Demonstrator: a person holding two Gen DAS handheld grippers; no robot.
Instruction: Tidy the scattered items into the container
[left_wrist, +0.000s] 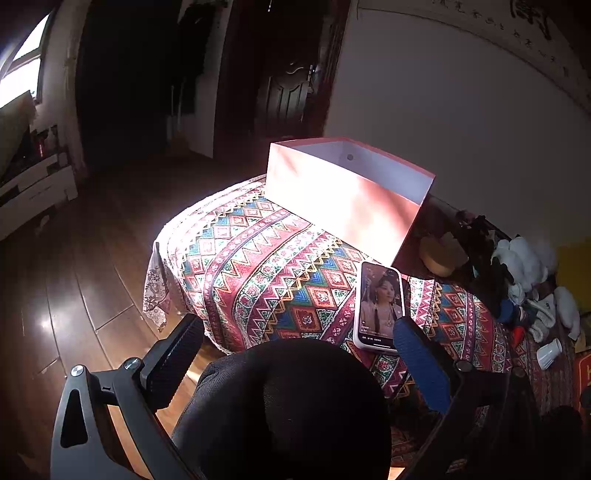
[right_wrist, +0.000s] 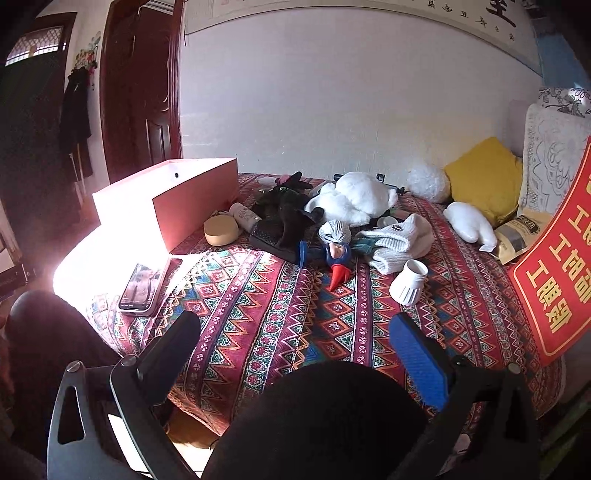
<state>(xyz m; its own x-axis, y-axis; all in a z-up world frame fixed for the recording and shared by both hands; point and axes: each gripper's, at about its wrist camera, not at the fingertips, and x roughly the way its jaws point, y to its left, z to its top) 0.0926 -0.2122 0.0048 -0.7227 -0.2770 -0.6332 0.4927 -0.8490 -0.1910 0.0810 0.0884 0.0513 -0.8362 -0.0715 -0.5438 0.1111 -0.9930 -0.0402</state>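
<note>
An open pink box (left_wrist: 343, 199) stands on the patterned cloth (left_wrist: 266, 266); it also shows in the right wrist view (right_wrist: 192, 206). Scattered items lie beside it: a round tan tin (right_wrist: 221, 230), a small bottle (right_wrist: 244, 215), black fabric (right_wrist: 284, 218), a white plush toy (right_wrist: 354, 197), a small doll (right_wrist: 337, 254), a white knit hat (right_wrist: 397, 242) and a white cup (right_wrist: 408, 282). My left gripper (left_wrist: 297, 334) is open and empty at the table's near edge. My right gripper (right_wrist: 295, 332) is open and empty, short of the pile.
A lit phone (left_wrist: 378, 306) lies near the left gripper's right finger; it also shows in the right wrist view (right_wrist: 142, 288). A yellow cushion (right_wrist: 484, 177), a snack bag (right_wrist: 517, 236) and a red sign (right_wrist: 561, 254) are at the right. Wooden floor (left_wrist: 81, 280) lies left of the table.
</note>
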